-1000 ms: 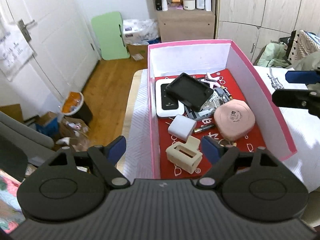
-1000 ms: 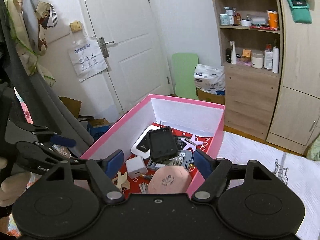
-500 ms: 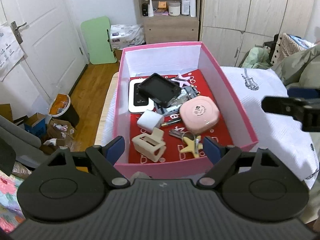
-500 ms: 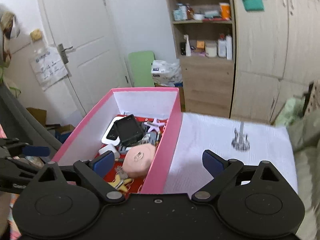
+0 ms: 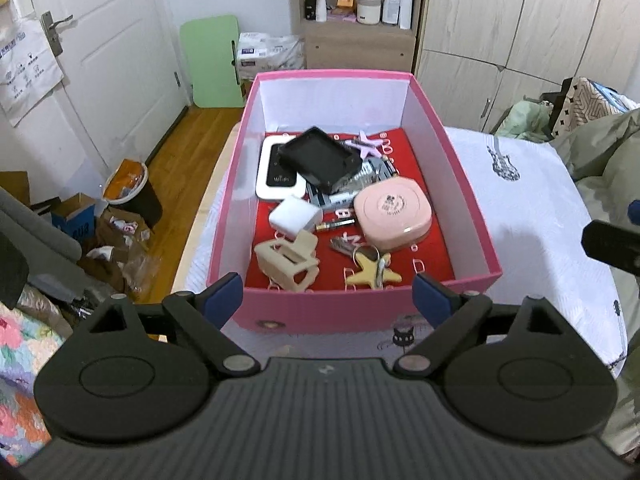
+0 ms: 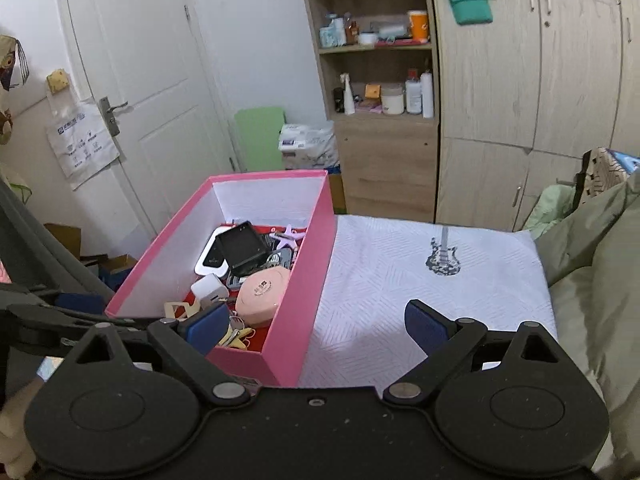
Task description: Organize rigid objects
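Note:
A pink box [image 5: 348,308] with a red floor sits on the white bed cover; it also shows in the right wrist view [image 6: 316,256]. Inside lie a black case [image 5: 320,160] on a white wifi device [image 5: 272,172], a white charger cube [image 5: 294,216], a round pink case [image 5: 394,210], a beige hair claw [image 5: 288,260], a yellow star with keys [image 5: 370,270] and a pink star [image 5: 370,138]. My left gripper [image 5: 328,296] is open and empty at the box's near wall. My right gripper [image 6: 316,326] is open and empty, right of the box over the cover.
The white bed cover [image 6: 420,280] with a guitar print [image 6: 442,258] lies right of the box. Olive bedding [image 6: 600,264] is at far right. A bin and cardboard clutter [image 5: 120,208] sit on the floor at left. A shelf cabinet [image 6: 384,120] stands behind.
Both grippers have pulled back from the box; the left now sees the whole box from its near end. The right has swung right, over the bed cover. Both stayed open.

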`<state>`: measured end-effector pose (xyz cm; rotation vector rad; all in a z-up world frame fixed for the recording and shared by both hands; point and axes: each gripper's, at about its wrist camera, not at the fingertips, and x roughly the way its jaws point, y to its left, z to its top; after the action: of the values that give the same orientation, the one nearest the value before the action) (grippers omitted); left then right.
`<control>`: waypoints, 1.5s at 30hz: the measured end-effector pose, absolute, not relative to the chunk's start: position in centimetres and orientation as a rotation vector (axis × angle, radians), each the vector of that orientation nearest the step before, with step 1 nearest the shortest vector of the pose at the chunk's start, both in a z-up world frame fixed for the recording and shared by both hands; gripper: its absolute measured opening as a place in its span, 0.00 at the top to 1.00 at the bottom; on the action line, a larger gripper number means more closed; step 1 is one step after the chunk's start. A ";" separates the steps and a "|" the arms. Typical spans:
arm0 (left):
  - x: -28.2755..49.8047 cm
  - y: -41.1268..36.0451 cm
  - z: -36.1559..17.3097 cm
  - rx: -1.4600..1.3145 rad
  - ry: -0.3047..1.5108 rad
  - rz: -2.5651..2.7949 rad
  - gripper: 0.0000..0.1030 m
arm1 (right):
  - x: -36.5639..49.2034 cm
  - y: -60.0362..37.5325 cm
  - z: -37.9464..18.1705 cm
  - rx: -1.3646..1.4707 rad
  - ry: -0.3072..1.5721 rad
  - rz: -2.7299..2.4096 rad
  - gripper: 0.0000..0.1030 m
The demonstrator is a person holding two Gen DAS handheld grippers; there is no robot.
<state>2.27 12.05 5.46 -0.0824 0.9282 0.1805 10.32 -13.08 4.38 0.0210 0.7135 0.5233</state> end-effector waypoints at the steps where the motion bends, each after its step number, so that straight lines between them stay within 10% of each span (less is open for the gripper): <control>1: 2.1 11.9 5.4 -0.083 0.931 0.174 0.11 | 9.9 -13.1 4.5 0.013 0.702 0.526 0.06; 45: -0.5 8.9 4.8 -0.041 0.881 0.150 0.02 | 6.8 -14.3 3.3 -0.076 0.654 0.396 0.06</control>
<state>-0.54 8.90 4.79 -0.0407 0.8812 0.1503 6.82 -14.26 3.31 -0.0760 0.6538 0.3964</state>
